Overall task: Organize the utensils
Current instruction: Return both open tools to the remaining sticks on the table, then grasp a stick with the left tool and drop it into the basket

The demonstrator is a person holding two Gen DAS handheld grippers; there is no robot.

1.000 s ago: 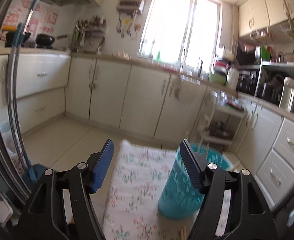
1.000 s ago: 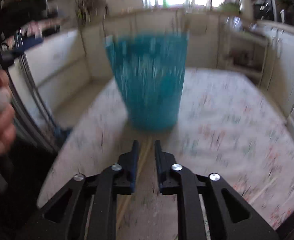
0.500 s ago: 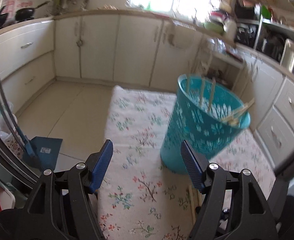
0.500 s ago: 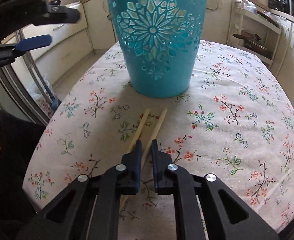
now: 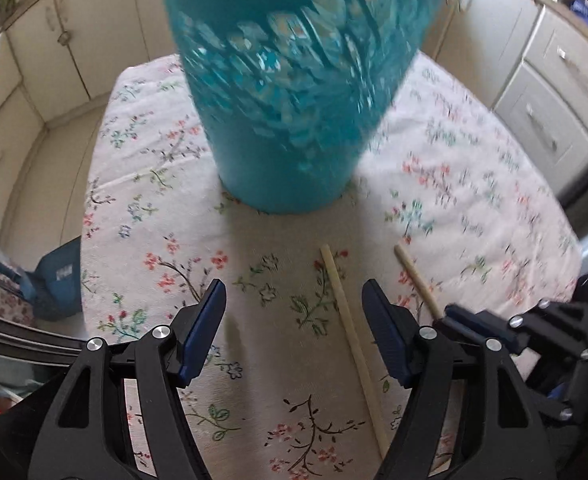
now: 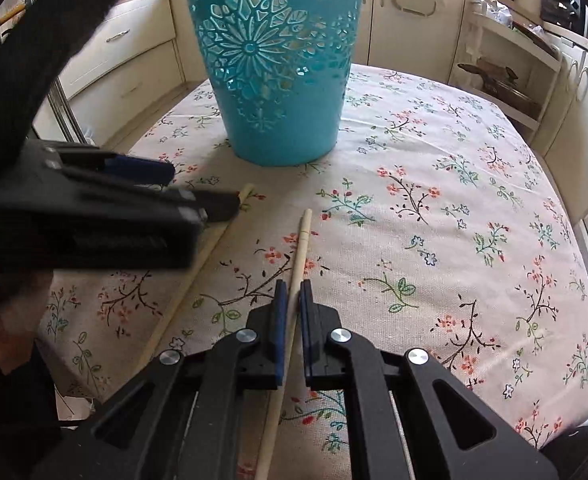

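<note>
1. Table, covered with a cream cloth printed with small flowers (image 6: 474,208): it carries every task item. Its near edge is cut off by the gripper bodies in both views.

2. Teal plastic basket with a cut-out flower pattern (image 6: 277,80): it stands upright at the far middle of the cloth and is judged to be the destination for the utensils. In the left wrist view it (image 5: 294,92) is blurred. Its inside is hidden in both views, so what it holds cannot be told.

3. Left gripper (image 5: 294,328): its jaws stand wide and hold nothing. In its own view, one pale wooden chopstick (image 5: 352,340) lies flat on the cloth between the fingers, nearer the right finger and untouched. In the right wrist view this gripper is a dark blur at the left and covers part of that chopstick.

4. Right gripper (image 6: 291,300): its jaws are narrow and clamped on the second pale wooden chopstick (image 6: 300,248). The tip points far, toward the basket. The near end runs under the gripper and out of frame.

5. Step in hand: pickup of the last two loose chopsticks, one per gripper.

6. Next move, judged:
   - Right: lift the stick, tip it upright, and carry it over the basket rim.
   - Left: centre over its stick, lower, then close.
   - Caution: a thin stick lying flat may roll or pivot when the fingers close.
</note>
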